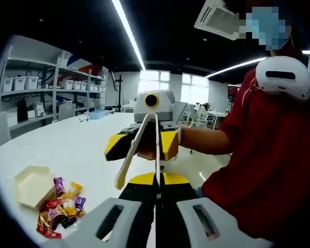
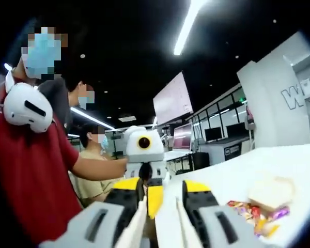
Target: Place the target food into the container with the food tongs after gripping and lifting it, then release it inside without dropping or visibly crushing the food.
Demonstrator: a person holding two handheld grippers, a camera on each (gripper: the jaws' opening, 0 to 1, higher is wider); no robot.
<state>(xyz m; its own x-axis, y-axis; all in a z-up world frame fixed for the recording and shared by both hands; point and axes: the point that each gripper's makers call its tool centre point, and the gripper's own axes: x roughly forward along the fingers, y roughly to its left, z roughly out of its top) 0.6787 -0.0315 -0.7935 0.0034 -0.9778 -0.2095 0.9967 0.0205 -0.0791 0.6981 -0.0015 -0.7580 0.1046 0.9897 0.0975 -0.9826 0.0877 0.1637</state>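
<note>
Cream food tongs (image 1: 137, 152) sit between the yellow-and-black jaws of my right gripper (image 1: 143, 147), which is shut on them in mid-air above the table. Their hinge lies just under that gripper's lens and the two arms point toward my left gripper (image 1: 158, 204). The left gripper's grey jaws stand apart and open. In the right gripper view the tong arms (image 2: 136, 225) rise between my right gripper's (image 2: 157, 206) jaws, facing the left gripper (image 2: 157, 188). A pile of wrapped candies (image 1: 59, 206) (image 2: 253, 212) lies on the table beside an open cream hexagonal box (image 1: 33, 186) (image 2: 271, 191).
The white table (image 1: 77, 144) stretches away, its bare top reaching back to the shelves with storage bins (image 1: 41, 82). A person in a red top with a white headset (image 1: 281, 75) stands close on the right. Other people (image 2: 93, 170) and screens (image 2: 173, 98) are behind.
</note>
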